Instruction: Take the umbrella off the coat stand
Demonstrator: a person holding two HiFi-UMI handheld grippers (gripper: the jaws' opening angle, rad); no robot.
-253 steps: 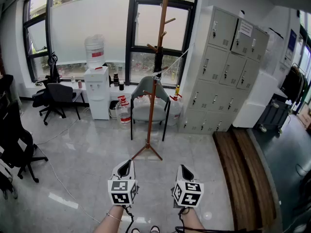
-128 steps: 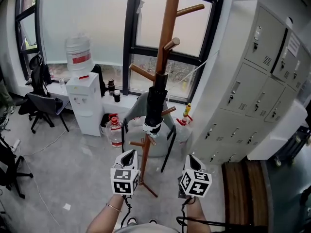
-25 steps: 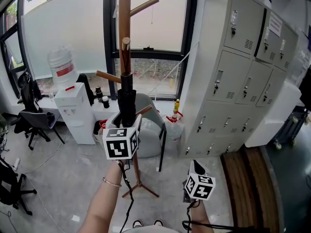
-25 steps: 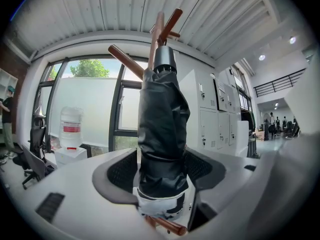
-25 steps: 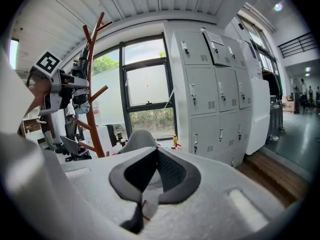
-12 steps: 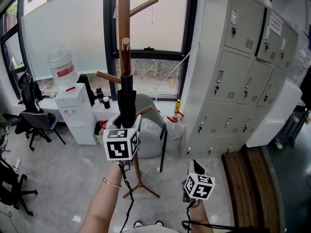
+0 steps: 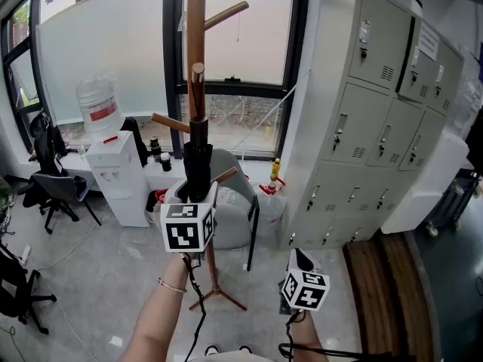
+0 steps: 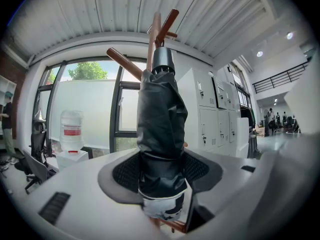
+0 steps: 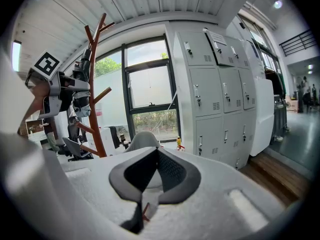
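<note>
Around the umbrella (image 7: 198, 164), wooden pegs (image 7: 170, 122)

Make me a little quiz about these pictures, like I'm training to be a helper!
1. What is between the left gripper's jaws? A hat; B umbrella; C scarf.
2. True or false: the right gripper holds something.
3. Fill in: the umbrella is on a wooden coat ____.
Key: 1 B; those jaws have just been closing on it. 2 False; its jaws are apart and empty. 3 stand.
</note>
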